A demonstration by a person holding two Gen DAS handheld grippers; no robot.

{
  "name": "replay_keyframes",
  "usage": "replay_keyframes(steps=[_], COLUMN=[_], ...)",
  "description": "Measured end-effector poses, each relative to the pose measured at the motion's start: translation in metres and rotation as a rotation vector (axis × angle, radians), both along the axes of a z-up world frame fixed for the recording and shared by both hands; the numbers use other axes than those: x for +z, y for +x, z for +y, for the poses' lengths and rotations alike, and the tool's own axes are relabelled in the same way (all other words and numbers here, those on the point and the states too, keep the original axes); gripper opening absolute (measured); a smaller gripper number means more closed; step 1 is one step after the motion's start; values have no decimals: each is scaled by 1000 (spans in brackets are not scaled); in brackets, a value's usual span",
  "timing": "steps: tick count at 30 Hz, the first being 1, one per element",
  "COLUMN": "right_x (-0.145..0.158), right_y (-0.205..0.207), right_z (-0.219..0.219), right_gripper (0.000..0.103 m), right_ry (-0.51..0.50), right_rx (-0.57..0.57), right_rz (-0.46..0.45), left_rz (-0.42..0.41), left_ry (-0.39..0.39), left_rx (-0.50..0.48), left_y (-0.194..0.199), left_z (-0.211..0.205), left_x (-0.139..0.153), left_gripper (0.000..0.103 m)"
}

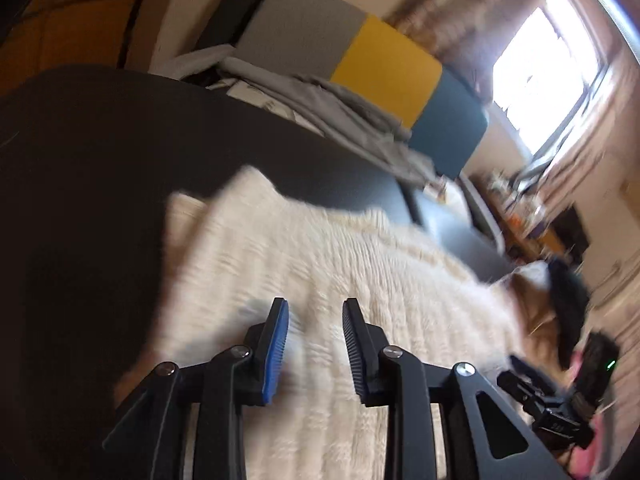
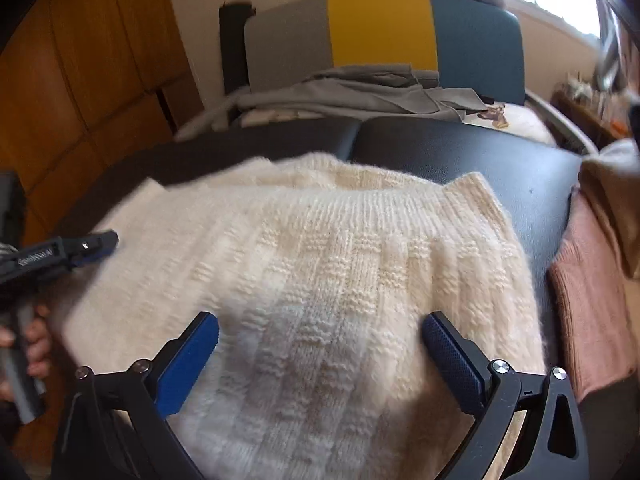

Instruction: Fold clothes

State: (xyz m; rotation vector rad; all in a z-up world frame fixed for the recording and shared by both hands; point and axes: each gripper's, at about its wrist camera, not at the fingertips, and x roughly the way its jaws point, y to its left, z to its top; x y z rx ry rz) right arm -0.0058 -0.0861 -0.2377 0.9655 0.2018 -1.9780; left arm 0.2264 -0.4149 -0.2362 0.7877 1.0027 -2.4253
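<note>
The cream-white knitted sweater (image 2: 304, 280) lies folded on the black table (image 2: 500, 168) and fills the centre and lower part of the right wrist view. Its ribbed edge runs across the middle of that frame, and its right edge lies near the right side of the table. Above this edge, a band of bare table stays open up to the far rim.

The right hand-held gripper (image 2: 320, 360) stands wide open at the bottom of the frame, with nothing between its blue pads; the sweater shows below the gap.

The left hand-held gripper (image 1: 316, 344) is at the lower centre of the blurred left wrist view. Its jaws are partly apart and no cloth is pinched between them. In the right wrist view it points in from the left edge (image 2: 92, 246), over the left border of the sweater.

A pink knitted garment (image 2: 592, 312) lies at the right edge, just beside the sweater. Behind the table stands a grey, yellow and blue chair (image 2: 380, 28) with grey cloth (image 2: 352, 92) on it.
</note>
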Motion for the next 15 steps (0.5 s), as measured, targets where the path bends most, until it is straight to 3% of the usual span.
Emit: replay_keyframes(steps=[3,5,7,12,15], right_x=[7,6,4,6,13], right_y=[4,3,5,5,-12], right_z=[22,30,32,10,-6], right_gripper=[103,103,103,103,103], right_ry=[-40,-32,-12,78,107], right_rx=[-17,-22,-15,57,124], right_rz=[-29,-48,-45,19,16], left_rz=[9,-44,-58,-24,-62], left_ry=[-4,1,56,248,286], left_rx=[23,20,-6,-116,-171], left_y=[39,53,58,36,9], left_z=[-30,-48,-62,-84,-93], left_x=[8,4,-5,-27,-40], left_gripper=[40,42,43,49,49])
